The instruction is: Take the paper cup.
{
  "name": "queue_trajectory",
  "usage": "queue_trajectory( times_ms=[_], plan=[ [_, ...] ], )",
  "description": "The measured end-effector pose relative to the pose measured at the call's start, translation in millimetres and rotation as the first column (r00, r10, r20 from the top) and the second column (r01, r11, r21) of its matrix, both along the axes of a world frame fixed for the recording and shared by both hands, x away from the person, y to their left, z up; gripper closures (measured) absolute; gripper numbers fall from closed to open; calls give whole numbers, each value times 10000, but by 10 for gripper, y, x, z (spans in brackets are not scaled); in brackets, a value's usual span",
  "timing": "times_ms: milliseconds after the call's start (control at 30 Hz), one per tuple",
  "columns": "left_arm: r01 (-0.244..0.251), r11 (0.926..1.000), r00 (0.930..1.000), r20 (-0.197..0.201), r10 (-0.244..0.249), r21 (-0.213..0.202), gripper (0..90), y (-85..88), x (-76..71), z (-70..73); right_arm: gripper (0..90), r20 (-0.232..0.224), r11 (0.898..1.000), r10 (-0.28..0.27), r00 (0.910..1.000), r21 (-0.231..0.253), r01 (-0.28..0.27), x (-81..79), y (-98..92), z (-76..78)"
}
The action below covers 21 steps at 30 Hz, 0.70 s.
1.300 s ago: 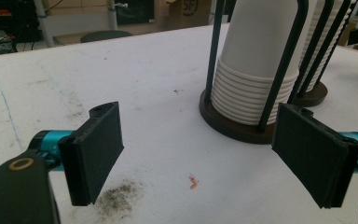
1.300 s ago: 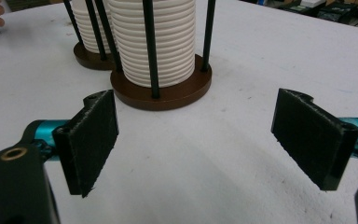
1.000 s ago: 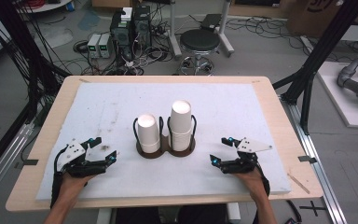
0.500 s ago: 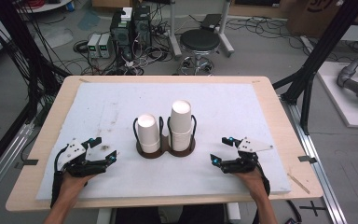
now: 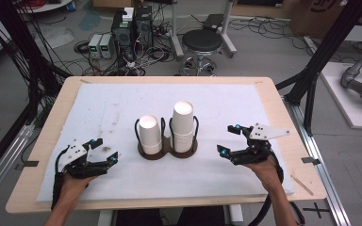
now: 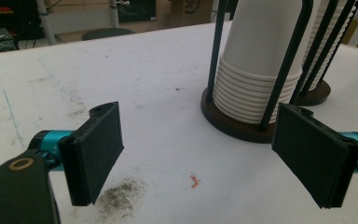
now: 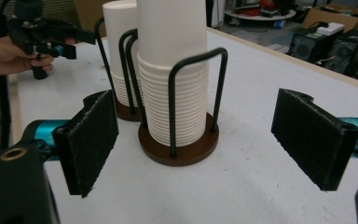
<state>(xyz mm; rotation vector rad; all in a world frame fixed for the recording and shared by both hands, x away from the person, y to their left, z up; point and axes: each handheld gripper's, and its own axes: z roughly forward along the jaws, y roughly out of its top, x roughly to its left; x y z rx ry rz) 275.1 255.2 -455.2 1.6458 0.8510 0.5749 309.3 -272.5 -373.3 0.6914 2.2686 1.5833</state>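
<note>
Since the earlier frame your right gripper (image 5: 229,140) has lifted off the table's near right edge; your left gripper (image 5: 104,150) rests near its near left corner. Both stand released, nothing between the jaws. You're starting the reach: next, bring the right jaws around the taller cup stack (image 5: 183,120) in the holder (image 5: 168,149) at the table's middle.

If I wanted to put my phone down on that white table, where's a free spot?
The white mat lies bare behind the two cup stacks, toward the far edge, and across its far left. The near strip between the left gripper and right gripper is free too, though the hands work there. The middle is crowded: the brown cup holder stands there.
</note>
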Motion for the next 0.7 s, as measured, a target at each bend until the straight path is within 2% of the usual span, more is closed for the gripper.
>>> queue_trajectory(
  times_ms=[200, 267, 400, 700],
  plan=[
    [7, 10000, 10000, 2, -7, 1, 161, 0, 0, 0, 151, -254, 9956, 440, 9987, -815, -459, 51, 64, 287],
    [6, 10000, 10000, 2, -6, 8, 161, 1, 1, 0, 151, -133, 9929, 531, 9985, -1057, -542, 70, 93, 387],
    [18, 10000, 10000, -1, -18, 6, 161, 0, 1, 0, 151, 28, 9897, 645, 9979, -1281, -636, 114, 141, 570],
    [41, 10000, 10000, -42, -41, 26, 161, 2, 6, 0, 151, -297, 9765, 909, 9954, -1935, -950, 212, 235, 830]
  ],
)
